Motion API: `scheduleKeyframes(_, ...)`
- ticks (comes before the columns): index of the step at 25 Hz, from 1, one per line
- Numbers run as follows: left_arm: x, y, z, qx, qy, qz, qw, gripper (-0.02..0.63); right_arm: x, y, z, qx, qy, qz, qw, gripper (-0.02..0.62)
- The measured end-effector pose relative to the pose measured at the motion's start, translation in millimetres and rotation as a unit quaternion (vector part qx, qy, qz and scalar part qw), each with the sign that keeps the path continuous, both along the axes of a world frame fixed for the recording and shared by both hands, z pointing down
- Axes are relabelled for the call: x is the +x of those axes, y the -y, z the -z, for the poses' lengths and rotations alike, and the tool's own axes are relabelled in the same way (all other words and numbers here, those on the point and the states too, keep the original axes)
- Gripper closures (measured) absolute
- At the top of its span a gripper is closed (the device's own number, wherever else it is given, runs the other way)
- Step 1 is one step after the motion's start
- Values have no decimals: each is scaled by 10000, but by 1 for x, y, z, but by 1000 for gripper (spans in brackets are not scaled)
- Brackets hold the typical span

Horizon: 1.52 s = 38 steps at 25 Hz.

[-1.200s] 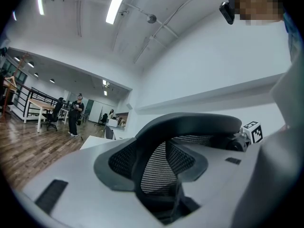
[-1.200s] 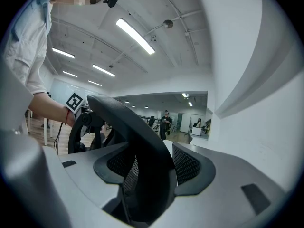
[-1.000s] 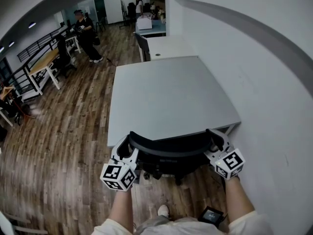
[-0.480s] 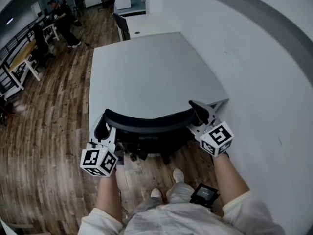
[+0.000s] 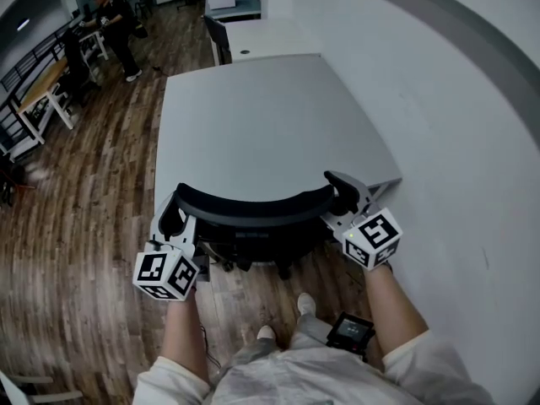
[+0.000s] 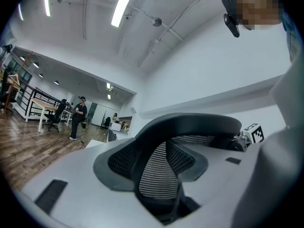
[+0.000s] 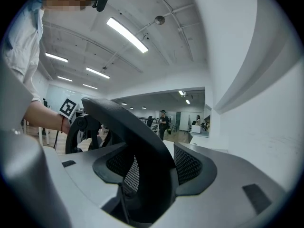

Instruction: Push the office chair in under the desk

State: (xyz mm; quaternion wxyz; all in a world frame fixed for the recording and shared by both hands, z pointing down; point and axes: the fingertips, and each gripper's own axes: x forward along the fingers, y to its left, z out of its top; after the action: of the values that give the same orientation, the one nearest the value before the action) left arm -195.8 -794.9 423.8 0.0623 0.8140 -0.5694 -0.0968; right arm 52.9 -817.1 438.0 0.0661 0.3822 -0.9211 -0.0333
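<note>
The black mesh office chair (image 5: 253, 209) stands at the front edge of the grey desk (image 5: 261, 116), its seat hidden beneath the top. My left gripper (image 5: 171, 218) is shut on the left end of the curved backrest, and my right gripper (image 5: 344, 194) is shut on the right end. In the left gripper view the backrest frame (image 6: 190, 125) runs out from between the jaws of the left gripper (image 6: 156, 175). In the right gripper view the backrest (image 7: 118, 122) passes between the jaws of the right gripper (image 7: 147, 175).
A white wall (image 5: 439, 142) runs close along the desk's right side. Wood floor (image 5: 84, 192) lies to the left. A second desk (image 5: 261, 36) with a chair stands beyond. A person (image 5: 114, 24) stands far back left near more tables. My feet (image 5: 283, 323) are behind the chair.
The head view has shifted. Both grippers stay on the backrest, which now reaches a little further over the desk's front edge. My feet have stepped forward.
</note>
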Motion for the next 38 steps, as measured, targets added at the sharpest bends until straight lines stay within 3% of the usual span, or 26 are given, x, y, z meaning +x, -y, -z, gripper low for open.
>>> scheduleKeyframes(12,19,15,0,8,252,-171,9995,420,23,49,0,-276,226,-155,9992,311)
scheduleKeyframes(23,25,18,-3,37,424,-300,9986,420,32,69,-5,-439,329,-853,9948,305)
scheduleKeyframes(31,34,10,-3,43,674,-491,9965,420,39,54,-9,-606,483,-1056,9914,307)
scheduleKeyframes(38,46,-14,-6,37,815,-709,9941,420,30,17,-14,-646,513,-886,9926,307)
